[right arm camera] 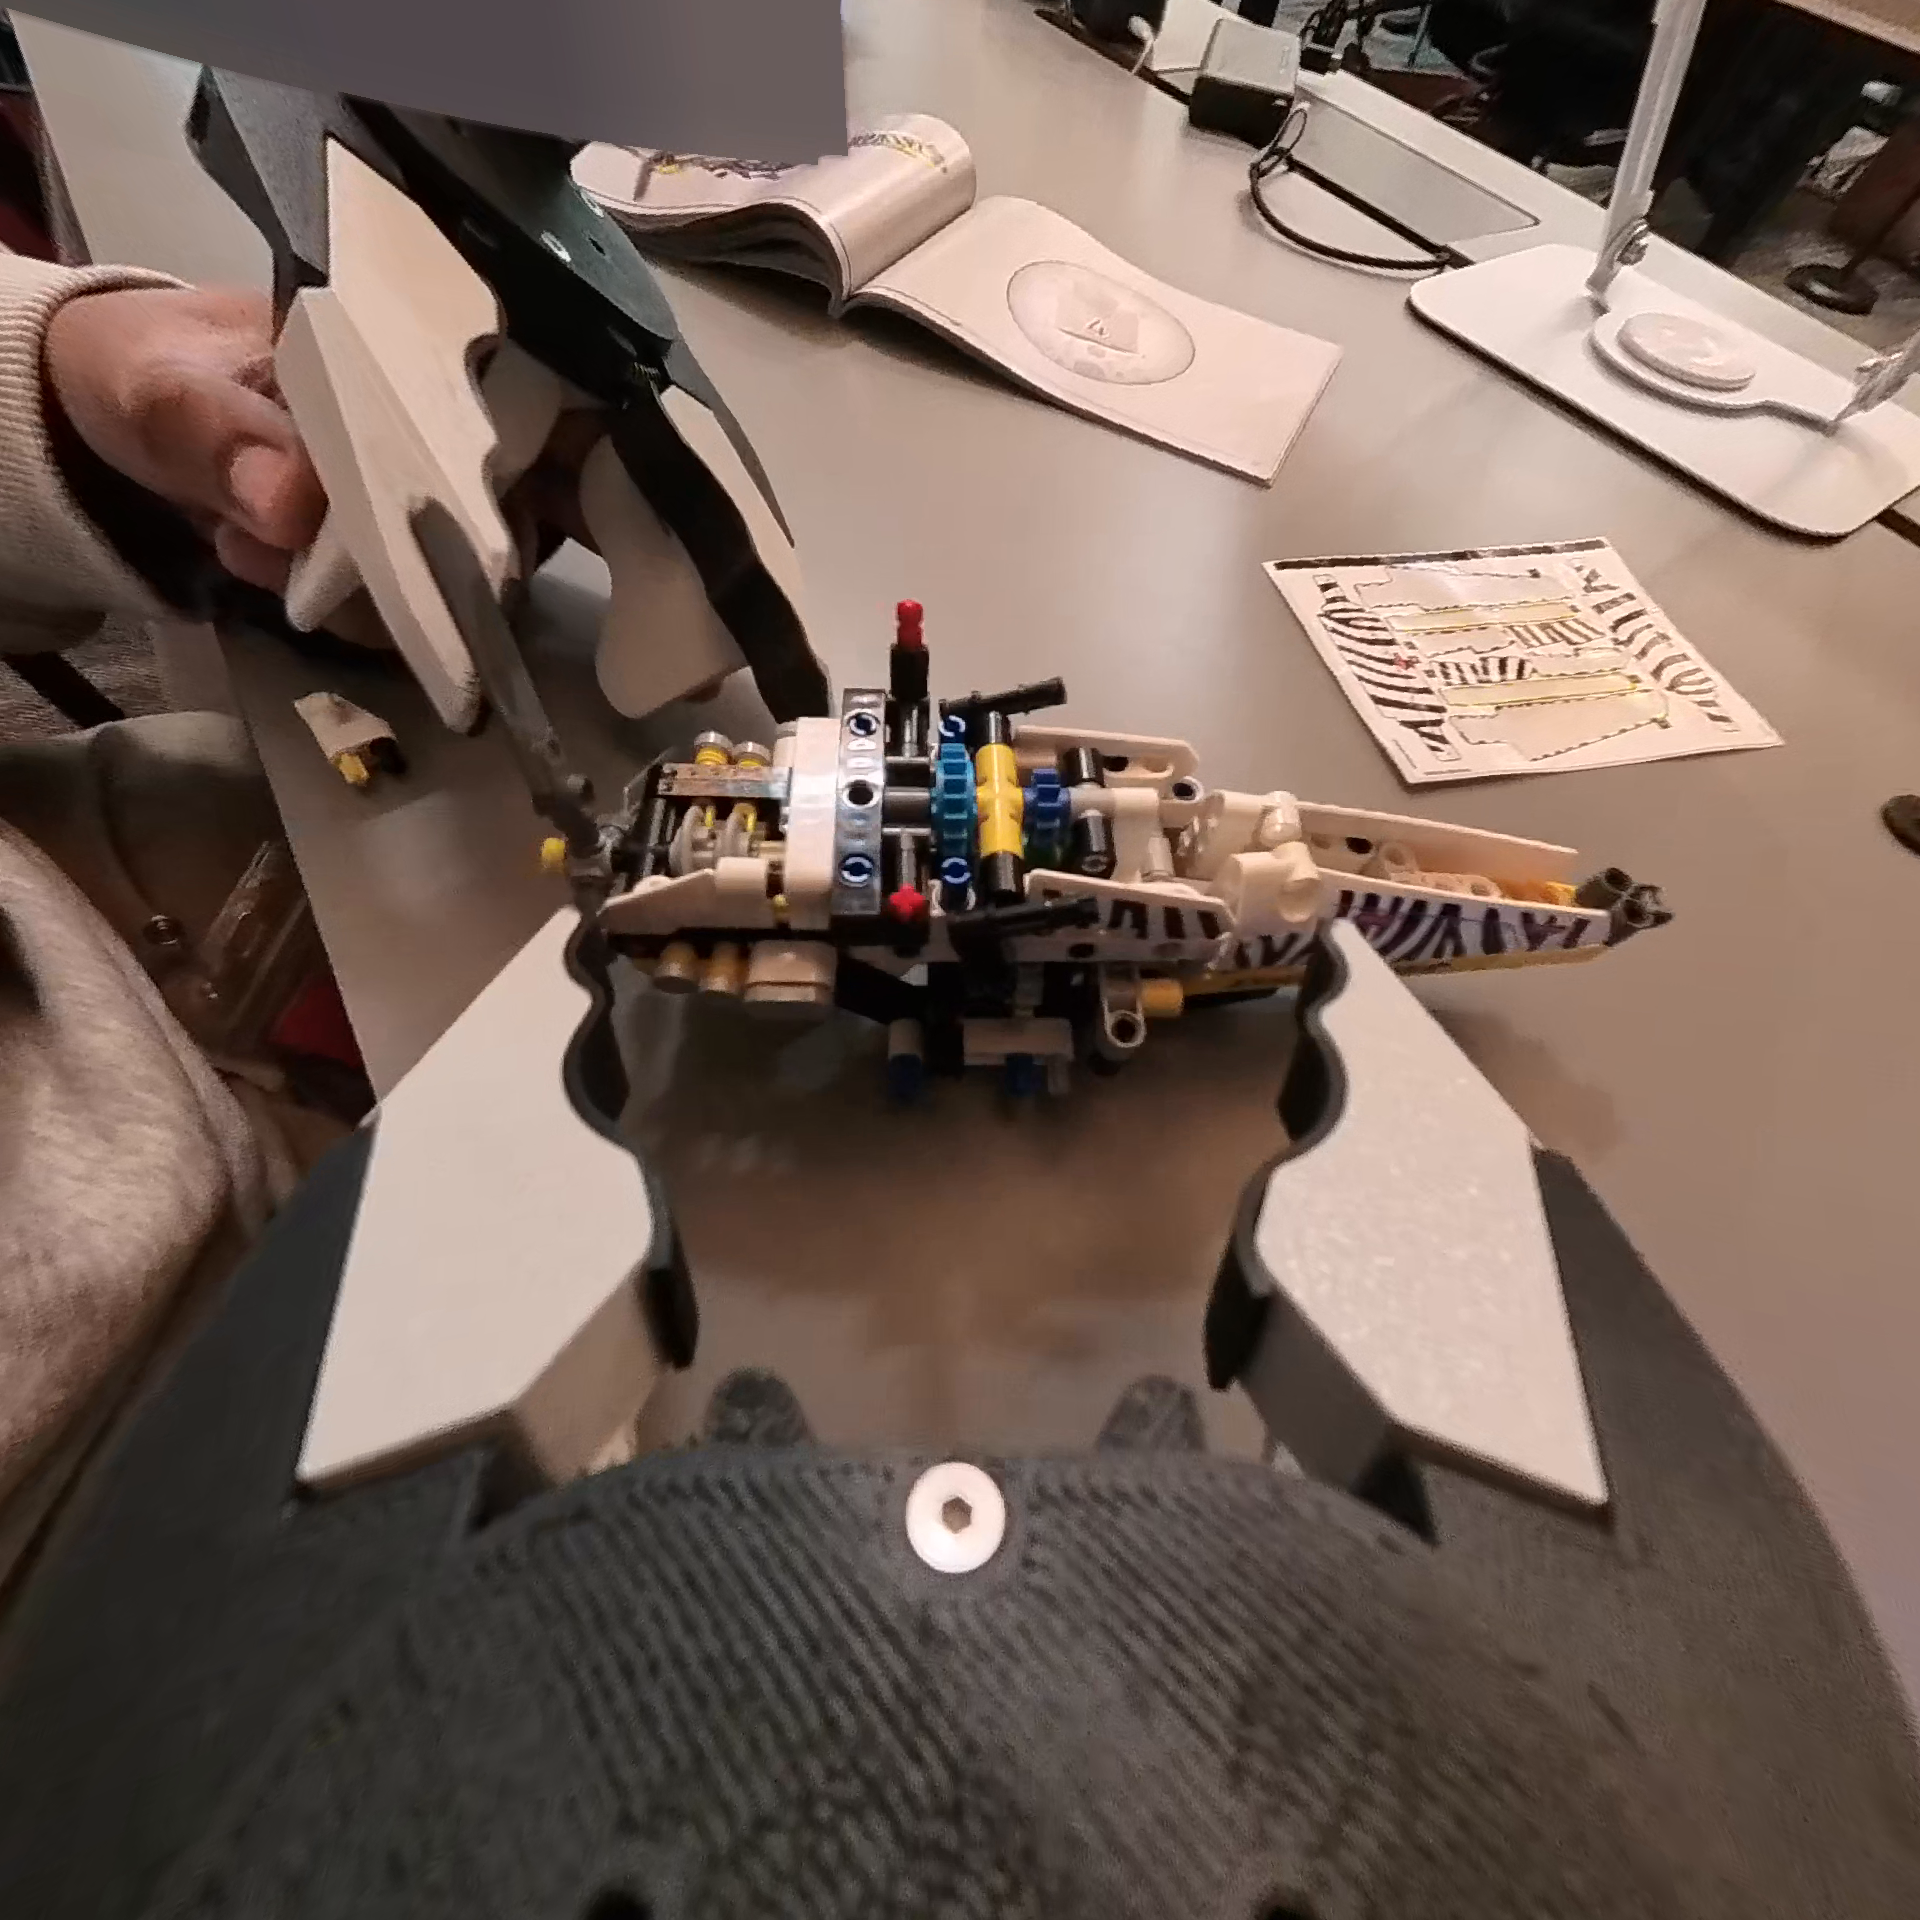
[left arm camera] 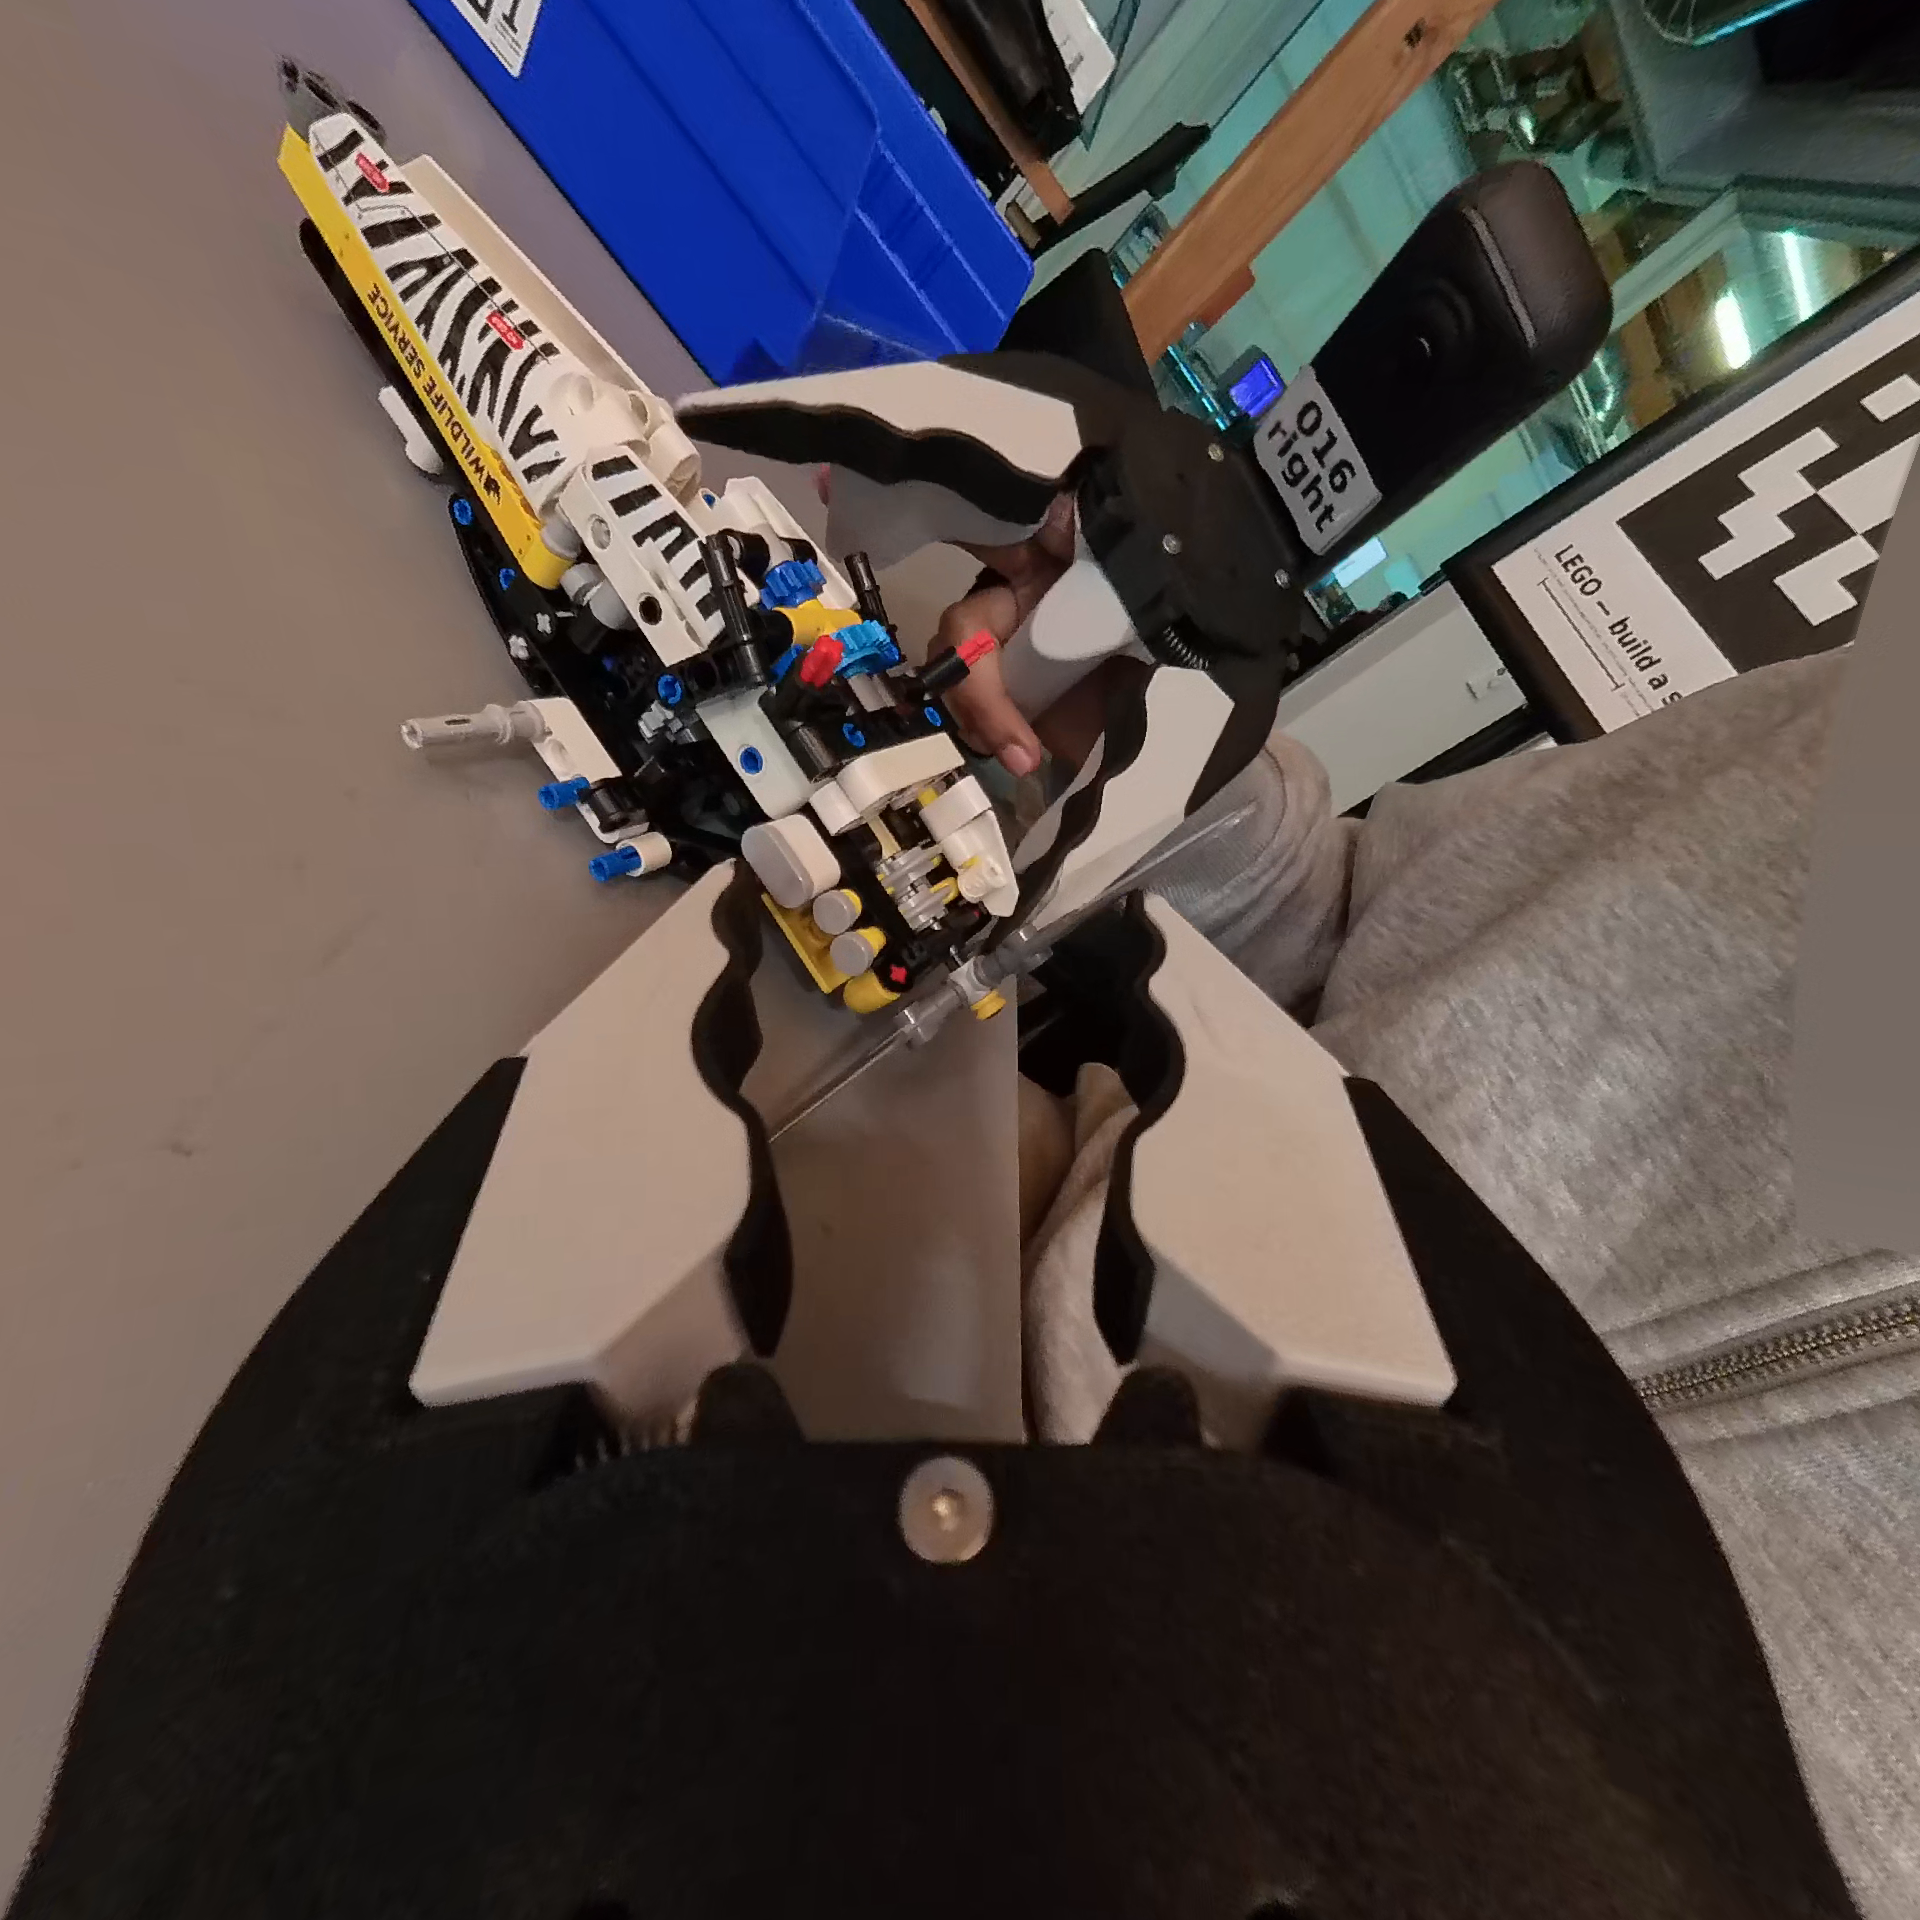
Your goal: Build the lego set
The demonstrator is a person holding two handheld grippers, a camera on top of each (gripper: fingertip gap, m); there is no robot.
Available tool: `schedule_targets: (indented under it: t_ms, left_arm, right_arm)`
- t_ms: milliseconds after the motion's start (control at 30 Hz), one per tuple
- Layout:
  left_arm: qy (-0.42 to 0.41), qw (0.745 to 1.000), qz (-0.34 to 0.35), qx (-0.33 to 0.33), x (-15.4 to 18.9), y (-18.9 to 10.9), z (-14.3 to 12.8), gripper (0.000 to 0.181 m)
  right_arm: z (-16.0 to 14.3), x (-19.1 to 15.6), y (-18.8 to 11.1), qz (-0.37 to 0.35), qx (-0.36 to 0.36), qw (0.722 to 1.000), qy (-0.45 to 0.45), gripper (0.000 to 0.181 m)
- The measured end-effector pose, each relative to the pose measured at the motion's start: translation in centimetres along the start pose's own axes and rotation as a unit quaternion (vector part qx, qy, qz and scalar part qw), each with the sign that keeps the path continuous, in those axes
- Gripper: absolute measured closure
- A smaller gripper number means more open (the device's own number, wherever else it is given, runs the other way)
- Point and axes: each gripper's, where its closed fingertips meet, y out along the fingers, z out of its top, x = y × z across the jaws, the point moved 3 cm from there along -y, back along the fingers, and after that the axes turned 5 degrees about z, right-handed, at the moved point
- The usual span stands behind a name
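1. Lego model (right arm camera: 1039,831), white with zebra stripes plus yellow, blue and black parts, lying at frame centre on the grey surface (right arm camera: 1143,520).
2. Upper left: left tongs (right arm camera: 566,701) held apart, with a thin grey blade (right arm camera: 540,748) running along one finger down to the model's left end.
3. Just below them, a small loose white-and-yellow piece (right arm camera: 348,743) near the surface edge.
4. Lower centre: right tongs (right arm camera: 956,940) spread wide, tips flanking the model's near side, clamped on nothing.
5. Upper centre: open booklet (right arm camera: 1039,312).
6. Right: sticker sheet (right arm camera: 1507,665), well apart from the model.
7. Upper right: white stand base (right arm camera: 1662,343).
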Motion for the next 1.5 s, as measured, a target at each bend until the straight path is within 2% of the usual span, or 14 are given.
schedule_targets:
  t_ms: [300,400,533,700,967,1233,1500]
  left_arm:
    - [0.001,1.000,0.000,0.003,0.0,-0.1,0.1,0.113]
    - [0.002,1.000,0.000,0.005,0.0,-0.1,0.1,0.113]
    - [-0.002,1.000,0.000,0.009,0.0,-0.2,0.2,0.113]
    - [0.006,1.000,0.012,-0.003,-0.1,0.1,-0.1,0.114]
    - [-0.007,1.000,0.023,0.012,-0.7,-0.1,0.5,0.115]
    - [-0.012,1.000,0.024,0.010,-0.9,-0.1,0.5,0.116]
    - [-0.015,1.000,0.021,0.007,-0.9,0.0,0.4,0.119]
  right_arm:
    - [0.8,-1.5,-1.9,-0.066,0.056,0.996,0.031,0.068]
    - [0.4,-2.2,-2.2,-0.078,0.048,0.995,0.034,0.083]
    - [-0.4,-3.2,-1.6,-0.055,0.033,0.996,0.063,0.088]
    - [0.1,-3.7,-1.6,-0.033,0.093,0.988,0.122,0.093]
    - [-1.2,-2.8,-0.6,-0.038,0.041,0.987,0.150,0.090]
    - [-1.4,-2.3,-0.1,-0.025,0.026,0.984,0.176,0.086]
    - [-1.0,-2.3,-0.2,-0.043,0.015,0.989,0.141,0.099]
